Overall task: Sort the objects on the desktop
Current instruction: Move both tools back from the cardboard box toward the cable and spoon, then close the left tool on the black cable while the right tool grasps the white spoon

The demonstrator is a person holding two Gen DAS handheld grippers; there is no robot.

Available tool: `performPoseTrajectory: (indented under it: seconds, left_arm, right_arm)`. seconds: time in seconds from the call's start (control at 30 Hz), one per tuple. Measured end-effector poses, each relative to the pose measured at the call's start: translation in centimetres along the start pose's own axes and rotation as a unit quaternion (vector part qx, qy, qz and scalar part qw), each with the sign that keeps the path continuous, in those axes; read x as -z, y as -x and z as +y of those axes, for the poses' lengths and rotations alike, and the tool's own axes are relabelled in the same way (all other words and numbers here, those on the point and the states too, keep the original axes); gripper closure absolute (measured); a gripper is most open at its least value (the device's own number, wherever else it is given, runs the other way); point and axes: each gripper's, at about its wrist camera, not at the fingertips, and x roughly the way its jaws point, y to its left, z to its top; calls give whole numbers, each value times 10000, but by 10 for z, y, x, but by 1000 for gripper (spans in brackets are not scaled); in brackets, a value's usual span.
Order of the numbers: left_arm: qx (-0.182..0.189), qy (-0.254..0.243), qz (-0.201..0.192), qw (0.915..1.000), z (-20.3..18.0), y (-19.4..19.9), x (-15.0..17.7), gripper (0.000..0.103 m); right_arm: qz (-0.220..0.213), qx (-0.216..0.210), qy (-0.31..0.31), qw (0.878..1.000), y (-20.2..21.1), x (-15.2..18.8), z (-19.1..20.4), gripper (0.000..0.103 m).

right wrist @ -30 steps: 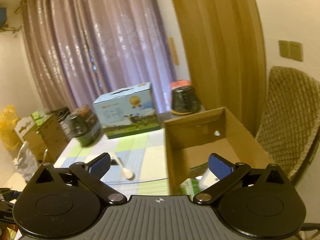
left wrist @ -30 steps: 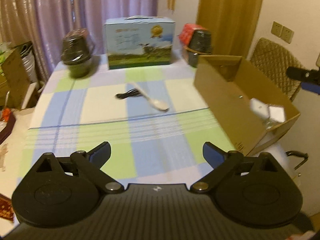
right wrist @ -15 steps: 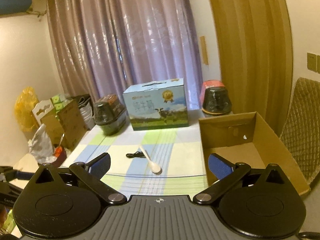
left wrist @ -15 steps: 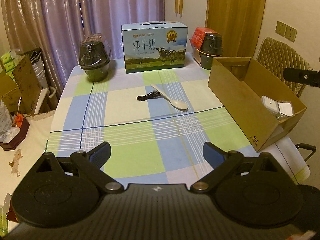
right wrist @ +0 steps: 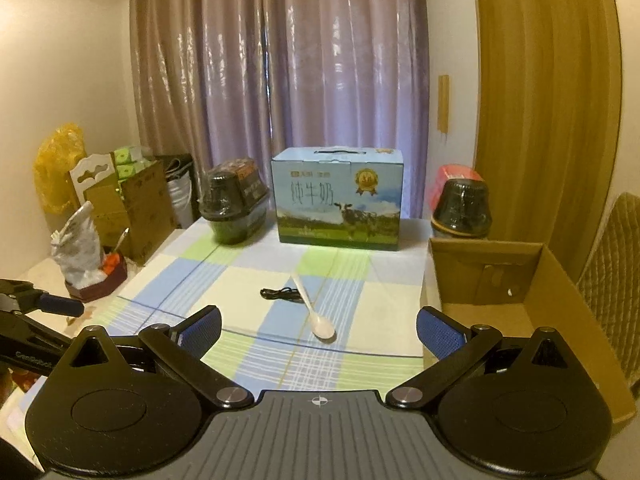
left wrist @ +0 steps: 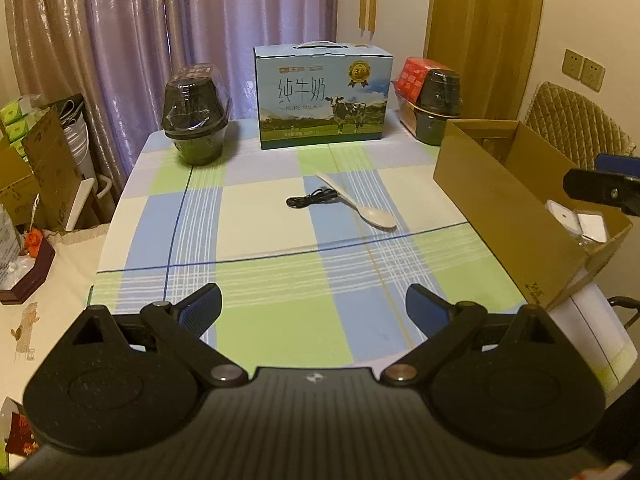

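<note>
Checked cloth in blue, green and cream covers the table [left wrist: 256, 240], and near its middle lie a white spoon [left wrist: 358, 202] and a black cable [left wrist: 310, 199], the cable touching the spoon's handle. Both grippers hang above the near edge with nothing between their blue pads: the left gripper [left wrist: 314, 308] has its fingers spread wide, and so has the right gripper [right wrist: 319, 328].

From the left wrist the cardboard box [left wrist: 496, 208] at the table's right side shows its inside near end, where two small white things [left wrist: 576, 220] lie (what they are is too small to tell). From the right wrist that end is hidden behind the gripper, and only the box's bare floor and far wall [right wrist: 492, 276] show.

Each view catches the other tool: the right gripper's dark tip at the left view's right edge, over the box, and the left gripper's at the right view's left edge.

Along the far edge stand a milk carton [left wrist: 324, 98] and two wrapped dark tubs, one on its left [left wrist: 196, 120] and one on its right [left wrist: 438, 100]. Only the right wrist shows a yellow bag [right wrist: 56, 164] by the wall.
</note>
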Motion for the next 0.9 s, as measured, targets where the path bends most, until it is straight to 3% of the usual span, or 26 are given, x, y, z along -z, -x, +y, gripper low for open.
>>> performPoseTrajectory:
  seconds: [0.27, 0.57, 0.73, 0.9]
  left_arm:
    - [73, -457, 2, 9989, 5, -56, -17, 7]
    - [317, -837, 140, 9959, 22, -143, -26, 8]
    - [464, -991, 159, 9939, 26, -185, -34, 9]
    - [598, -1246, 219, 9902, 24, -221, -38, 12]
  right_arm:
    - [198, -187, 167, 9995, -69, 12, 0, 4]
    - [524, -286, 276, 9978, -170, 42, -12, 20]
    - [705, -343, 304, 9965, -217, 48, -25, 35]
    - [817, -349, 404, 9952, -251, 55, -33, 38]
